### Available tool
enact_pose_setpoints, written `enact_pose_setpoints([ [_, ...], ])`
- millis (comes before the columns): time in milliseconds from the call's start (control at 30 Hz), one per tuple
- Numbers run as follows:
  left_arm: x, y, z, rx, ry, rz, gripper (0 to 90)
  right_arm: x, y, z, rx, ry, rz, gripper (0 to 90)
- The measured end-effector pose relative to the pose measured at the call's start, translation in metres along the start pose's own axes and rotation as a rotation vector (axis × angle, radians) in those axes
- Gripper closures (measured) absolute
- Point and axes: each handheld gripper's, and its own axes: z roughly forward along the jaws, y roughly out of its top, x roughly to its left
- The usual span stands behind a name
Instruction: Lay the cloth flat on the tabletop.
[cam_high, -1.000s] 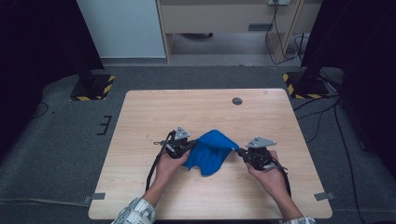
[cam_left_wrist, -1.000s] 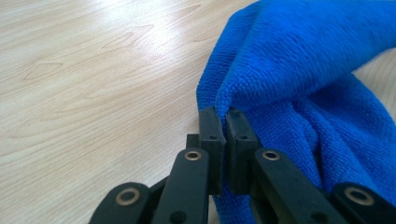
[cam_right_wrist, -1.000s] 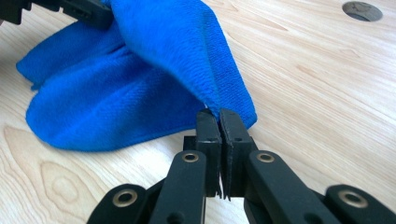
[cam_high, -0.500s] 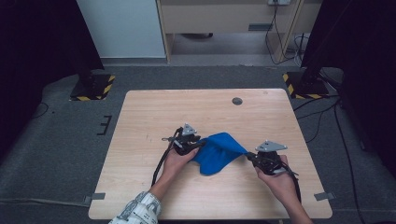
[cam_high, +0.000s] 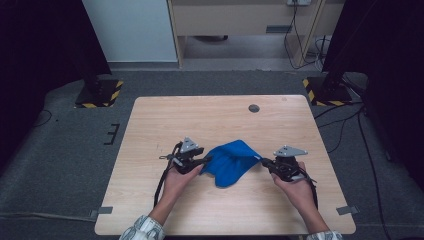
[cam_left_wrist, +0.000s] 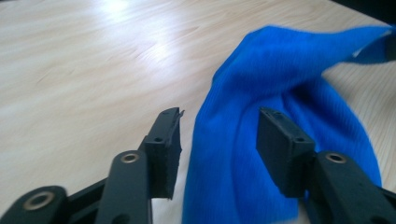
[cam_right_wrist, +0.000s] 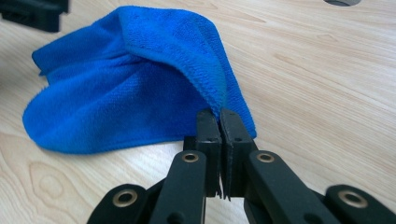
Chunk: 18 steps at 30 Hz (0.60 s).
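a blue cloth (cam_high: 231, 161) lay rumpled near the middle of the desk (cam_high: 150, 125), toward its near edge. the right gripper (cam_right_wrist: 219, 116) was clenched on one corner; the left gripper (cam_left_wrist: 219, 135) stood released around the opposite fold. likely mid-spread or mid-fold; next, the left jaws would need to close on the cloth.

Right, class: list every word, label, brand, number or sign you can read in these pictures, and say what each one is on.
None can be read: the blue cloth, the wooden table and both tools, left and right, bear no legible text.
The yellow-and-black striped bases on the floor carry hazard stripes, no words.
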Motion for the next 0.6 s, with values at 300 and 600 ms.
enact_pose_setpoints([
  [300,-0.004,-0.017,-0.022,0.021,0.026,-0.007,53.7,-0.001,0.005,0.018,0.01,0.029,0.003,88.0],
  [600,-0.011,-0.025,-0.008,0.101,0.048,0.064,58.4,-0.004,0.005,0.019,0.009,0.031,0.018,87.9],
])
